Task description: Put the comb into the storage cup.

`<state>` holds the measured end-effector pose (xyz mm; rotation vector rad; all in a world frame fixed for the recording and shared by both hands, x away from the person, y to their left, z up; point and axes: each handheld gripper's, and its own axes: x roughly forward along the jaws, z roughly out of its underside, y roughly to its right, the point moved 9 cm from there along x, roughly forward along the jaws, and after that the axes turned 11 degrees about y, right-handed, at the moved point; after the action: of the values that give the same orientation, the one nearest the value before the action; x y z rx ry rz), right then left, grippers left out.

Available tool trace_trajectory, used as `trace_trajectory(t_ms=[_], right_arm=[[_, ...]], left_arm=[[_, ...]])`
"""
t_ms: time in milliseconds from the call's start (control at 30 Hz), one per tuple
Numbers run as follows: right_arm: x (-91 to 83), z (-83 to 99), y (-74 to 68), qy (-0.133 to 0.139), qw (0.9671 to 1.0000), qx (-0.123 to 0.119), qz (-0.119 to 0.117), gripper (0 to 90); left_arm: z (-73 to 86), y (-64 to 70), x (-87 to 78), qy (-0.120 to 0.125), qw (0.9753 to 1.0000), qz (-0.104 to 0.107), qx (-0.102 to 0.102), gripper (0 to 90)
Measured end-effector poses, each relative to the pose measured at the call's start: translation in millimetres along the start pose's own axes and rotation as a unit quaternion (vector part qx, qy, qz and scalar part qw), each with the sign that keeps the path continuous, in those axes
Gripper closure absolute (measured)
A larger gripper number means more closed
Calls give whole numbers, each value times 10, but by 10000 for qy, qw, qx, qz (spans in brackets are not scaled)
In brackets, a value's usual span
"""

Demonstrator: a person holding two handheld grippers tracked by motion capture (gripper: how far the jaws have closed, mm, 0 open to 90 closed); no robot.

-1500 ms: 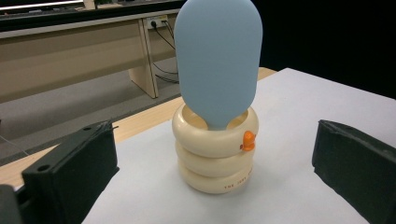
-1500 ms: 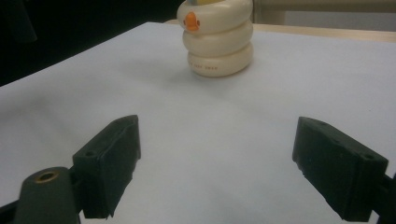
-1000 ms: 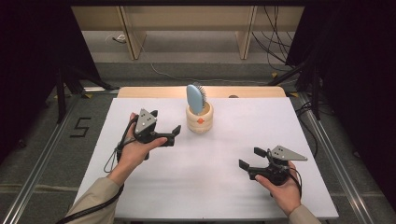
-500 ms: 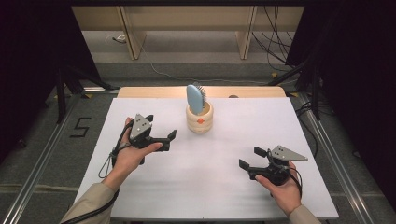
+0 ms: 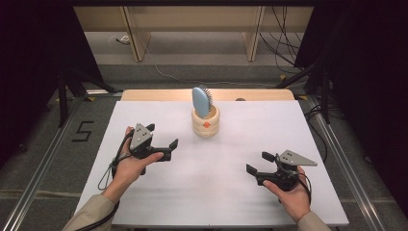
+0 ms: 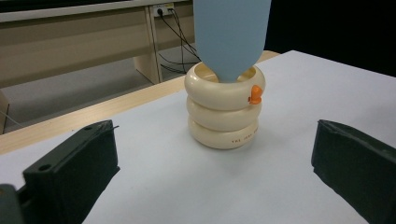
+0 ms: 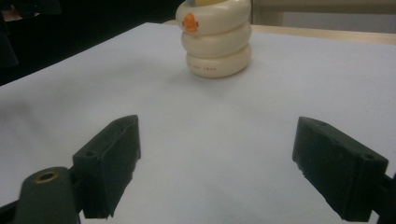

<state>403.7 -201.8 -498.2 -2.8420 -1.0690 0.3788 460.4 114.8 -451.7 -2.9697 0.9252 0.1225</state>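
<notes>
The left hand-held gripper point(image 5: 163, 144) hovered over the left half of the white tabletop point(image 5: 226, 192), its jaws spread wide and holding nothing. It sat well inside the tabletop's left edge, with bare white surface all around it. In the left gripper view the jaws framed the cream ring-stacked ceramic holder point(image 6: 224, 106) straight ahead, nothing lying between them and it.

That holder point(image 5: 205, 121) stood upright near the far edge, about midway across, just short of the pale wooden strip point(image 5: 144, 95) along the back. A light blue plastic hairbrush point(image 5: 201, 101) stood in it, head up, bristles showing at the top. A small orange duck-shaped tag point(image 6: 254, 94) clung to the holder's top ring.

Over on the right, the right hand-held gripper point(image 5: 260, 163) was down near the front edge, jaws wide apart too, empty. It was well apart from the holder, with a broad stretch of bare tabletop between. In the right gripper view the holder point(image 7: 216, 39) sat far off, a touch left of centre.

Beyond the tabletop, grey floor, metal rails point(image 5: 43, 159) at the sides and loose cables point(image 5: 284, 29) at the back.
</notes>
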Motion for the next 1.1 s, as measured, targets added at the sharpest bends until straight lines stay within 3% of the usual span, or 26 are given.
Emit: trace_trajectory(t_ms=[367,767,1100], right_arm=[[-2,-5,-1,14,10000,0,-2,163],[-7,-9,-4,18,10000,-10,-20,163],[-9,-13,-6,24,10000,-21,-33,163]], left_arm=[[51,23,-64,-2,10000,59,59,0],[212,19,-147,-65,9998,166,-23,8],[368,-63,-231,-180,9998,71,32,11]])
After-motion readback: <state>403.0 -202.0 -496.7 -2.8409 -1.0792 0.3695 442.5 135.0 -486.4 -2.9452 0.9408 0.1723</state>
